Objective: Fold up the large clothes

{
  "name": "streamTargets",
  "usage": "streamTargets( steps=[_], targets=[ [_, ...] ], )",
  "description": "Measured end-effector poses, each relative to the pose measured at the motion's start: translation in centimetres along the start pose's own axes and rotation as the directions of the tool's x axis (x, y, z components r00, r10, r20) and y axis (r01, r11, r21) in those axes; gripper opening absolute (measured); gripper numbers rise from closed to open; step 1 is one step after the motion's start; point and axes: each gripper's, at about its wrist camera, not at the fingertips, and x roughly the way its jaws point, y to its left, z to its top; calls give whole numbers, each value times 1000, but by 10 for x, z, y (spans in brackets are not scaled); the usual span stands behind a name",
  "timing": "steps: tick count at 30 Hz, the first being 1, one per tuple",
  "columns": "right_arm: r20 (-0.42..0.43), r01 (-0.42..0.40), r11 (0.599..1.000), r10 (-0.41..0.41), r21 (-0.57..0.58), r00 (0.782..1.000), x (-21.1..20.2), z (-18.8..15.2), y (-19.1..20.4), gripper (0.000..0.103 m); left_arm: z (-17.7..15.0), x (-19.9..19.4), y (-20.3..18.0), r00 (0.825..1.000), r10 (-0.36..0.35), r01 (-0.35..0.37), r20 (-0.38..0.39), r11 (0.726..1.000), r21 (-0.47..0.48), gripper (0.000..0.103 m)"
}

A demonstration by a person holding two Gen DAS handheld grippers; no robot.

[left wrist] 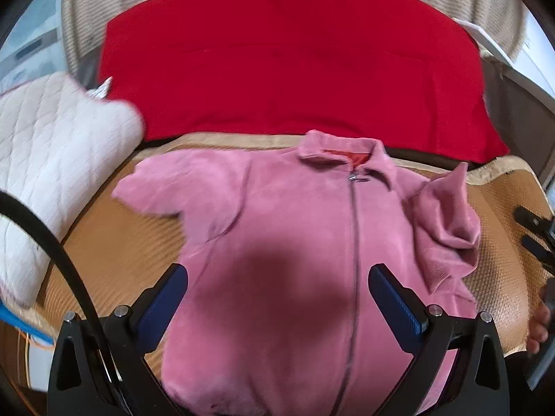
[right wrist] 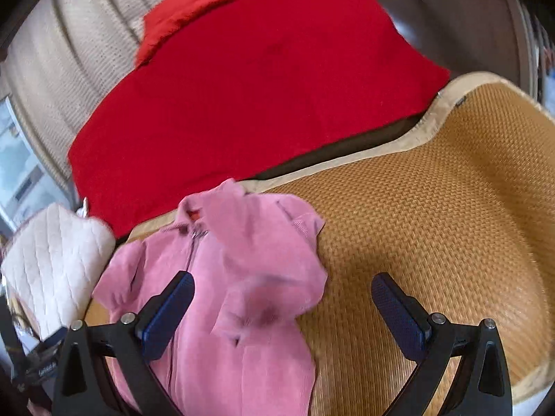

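A woven tan mat [right wrist: 433, 215] with a pale border covers the work surface, and a red blanket [left wrist: 288, 66] lies beyond it toward twelve o'clock. A white quilted cushion [left wrist: 52, 159] sits at nine o'clock in the left wrist view. The pink jacket [left wrist: 295, 242] lies front-up on the mat, zipper closed, collar toward twelve o'clock; one sleeve [left wrist: 447, 215] is folded in over the chest at about two o'clock.

The left gripper [left wrist: 277, 298] hangs above the jacket's lower body, fingers spread wide and grasping nothing. The right gripper [right wrist: 282, 306] hovers over the jacket's edge and the bare mat, fingers likewise released, with the folded sleeve between them at eleven o'clock.
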Motion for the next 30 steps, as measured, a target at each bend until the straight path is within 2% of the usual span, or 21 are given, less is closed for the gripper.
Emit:
streamTargets(
  steps=[4, 7, 9, 12, 14, 18, 19, 20, 21, 22, 23, 25, 30],
  targets=[
    [33, -58, 997, 56, 59, 998, 22, 6, -20, 103, 24, 0, -44, 996, -67, 62, 52, 994, 94, 103],
    [6, -19, 998, 19, 68, 1000, 34, 4, -28, 103, 46, 2, -85, 987, -133, 119, 88, 981, 156, 103],
    [3, -14, 996, 14, 91, 1000, 33, 7, -37, 103, 58, 7, -109, 980, -181, 164, 84, 970, 181, 103],
    [12, 39, 996, -40, 84, 999, 23, 11, -48, 103, 74, 24, -147, 963, -268, 257, 20, 941, 218, 103],
    [19, 69, 994, -71, 89, 997, 18, 13, -58, 103, 76, 35, -164, 955, -294, 292, -24, 927, 237, 103],
    [13, 47, 984, -50, 171, 999, 12, 17, -83, 103, 78, 66, -199, 952, -284, 307, -117, 901, 307, 101],
    [11, 45, 981, -48, 189, 999, 11, 17, -89, 103, 78, 72, -202, 951, -281, 307, -126, 898, 314, 90],
    [9, 45, 980, -48, 196, 999, 11, 16, -91, 103, 78, 79, -205, 950, -278, 311, -143, 894, 323, 64],
    [7, 42, 978, -45, 204, 999, 11, 17, -93, 103, 76, 85, -206, 945, -281, 322, -168, 889, 325, 48],
    [5, 41, 977, -42, 207, 999, 13, 17, -93, 103, 77, 95, -207, 938, -282, 335, -201, 887, 318, 23],
    [4, 39, 977, -41, 208, 999, 13, 17, -93, 103, 76, 98, -205, 934, -287, 344, -214, 887, 308, 14],
    [-1, 36, 979, -37, 200, 999, 17, 16, -91, 103, 75, 97, -198, 929, -306, 356, -206, 892, 279, 11],
    [-13, 29, 987, -28, 158, 1000, 27, 12, -77, 103, 81, 69, -165, 937, -331, 349, -109, 893, 284, 8]
  ],
)
